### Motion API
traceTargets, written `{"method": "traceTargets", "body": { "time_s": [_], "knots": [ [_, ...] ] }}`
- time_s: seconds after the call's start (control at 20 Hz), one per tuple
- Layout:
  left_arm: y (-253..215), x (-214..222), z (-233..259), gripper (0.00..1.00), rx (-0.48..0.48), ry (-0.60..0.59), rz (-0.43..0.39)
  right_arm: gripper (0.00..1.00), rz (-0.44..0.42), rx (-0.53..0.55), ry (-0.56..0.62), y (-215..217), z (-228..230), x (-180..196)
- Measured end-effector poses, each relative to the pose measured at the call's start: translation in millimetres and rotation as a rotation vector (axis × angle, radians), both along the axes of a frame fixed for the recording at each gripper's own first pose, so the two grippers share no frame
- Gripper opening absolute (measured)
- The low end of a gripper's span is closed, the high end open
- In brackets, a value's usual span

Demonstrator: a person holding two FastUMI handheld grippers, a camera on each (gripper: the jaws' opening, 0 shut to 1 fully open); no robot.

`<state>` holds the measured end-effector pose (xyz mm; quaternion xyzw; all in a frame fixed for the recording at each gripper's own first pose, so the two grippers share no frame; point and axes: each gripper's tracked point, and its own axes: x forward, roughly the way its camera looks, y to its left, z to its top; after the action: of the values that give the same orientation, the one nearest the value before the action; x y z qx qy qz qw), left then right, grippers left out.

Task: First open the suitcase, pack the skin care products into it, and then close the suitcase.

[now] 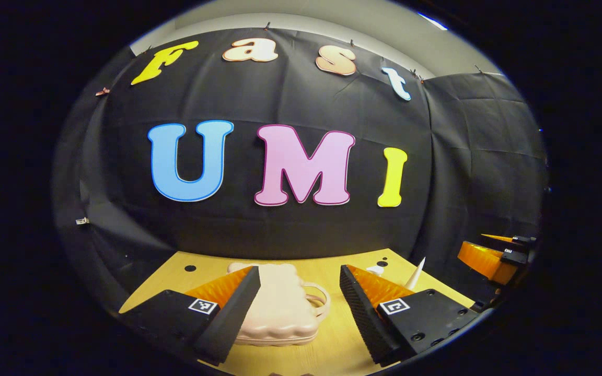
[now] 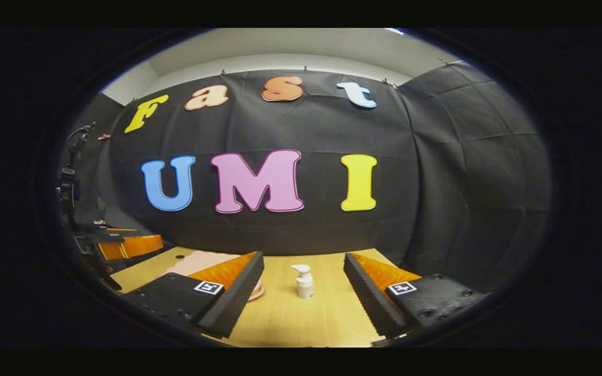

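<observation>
The wooden surface (image 1: pixel 327 334) runs back to the black cloth wall (image 1: pixel 290 104), its far edge meeting the cloth with a few dark round holes near that edge. In the left gripper view the surface's left and right corners fall away to dark floor on both sides, and bare wood lies between the jaws and to the right of the suitcase.

The pink suitcase (image 1: pixel 280 308) lies flat and closed on the surface, its handle pointing right, directly ahead of the left gripper (image 1: pixel 300 300), whose jaws are spread wide with nothing between them; the left finger overlaps the case's left side in the picture. In the right gripper view the suitcase (image 2: pixel 196 262) shows as a pink slab at the left, mostly behind that gripper's left finger.

The right gripper (image 2: pixel 303 287) also has its jaws spread apart and empty, held above open wood. The right gripper view shows the left gripper at its far left edge; the left gripper view shows the right one at its far right edge.

A small white pump bottle (image 2: pixel 304 282) stands upright on the surface ahead, between the right gripper's fingers and apart from both, well clear of the suitcase. In the left gripper view a white pointed tip (image 1: pixel 416 274) rises just past the right finger.
</observation>
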<state>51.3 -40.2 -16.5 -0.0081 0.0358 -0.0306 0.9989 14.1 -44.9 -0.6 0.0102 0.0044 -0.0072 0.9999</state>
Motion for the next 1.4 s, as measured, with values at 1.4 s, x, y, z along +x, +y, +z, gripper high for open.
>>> {"method": "traceTargets", "body": {
  "time_s": [1.4],
  "knots": [
    [-68,237,-277,0.67,0.017,0.660,0.184,0.98,-0.053,-0.081,0.300,-102,-123,64]
  ]
}}
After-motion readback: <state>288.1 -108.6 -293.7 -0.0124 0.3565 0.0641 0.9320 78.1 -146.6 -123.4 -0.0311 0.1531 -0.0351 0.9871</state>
